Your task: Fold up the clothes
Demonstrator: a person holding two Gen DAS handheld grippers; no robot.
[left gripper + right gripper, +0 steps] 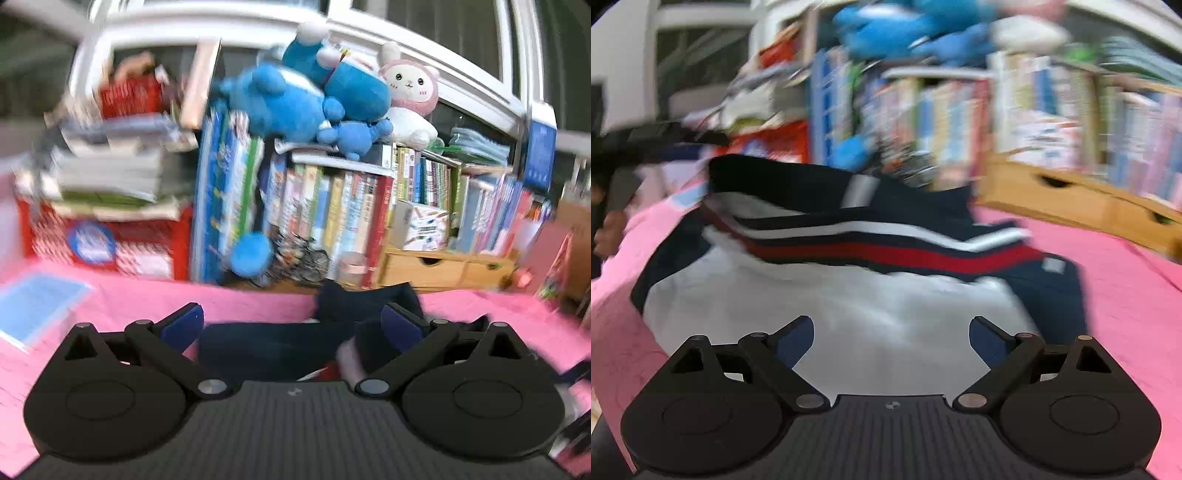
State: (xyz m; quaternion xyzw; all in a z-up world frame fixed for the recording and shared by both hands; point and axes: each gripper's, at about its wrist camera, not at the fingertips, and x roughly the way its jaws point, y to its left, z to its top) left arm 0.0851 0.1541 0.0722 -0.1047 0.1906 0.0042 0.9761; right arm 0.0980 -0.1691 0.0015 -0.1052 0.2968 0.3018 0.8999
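Note:
A garment (849, 306) lies on the pink table cover (1126, 295); it is navy with white and red stripes and a pale grey-white body. In the right wrist view my right gripper (892, 341) hovers over the pale body, jaws wide open, nothing pinched between the blue pads (796, 341). In the left wrist view my left gripper (291, 325) is also wide open. Dark navy fabric of the garment (273, 347) sits low between and beyond its fingers, bunched up near the right pad (400, 326), which does not press on it. Both views are blurred.
Behind the table stand rows of books (351, 214), a wooden drawer box (443, 266), a red crate (110, 240) under stacked papers, and blue and pink plush toys (314, 99). A blue sheet (37, 306) lies on the cover at left. A person's hand (609, 229) shows at the left edge.

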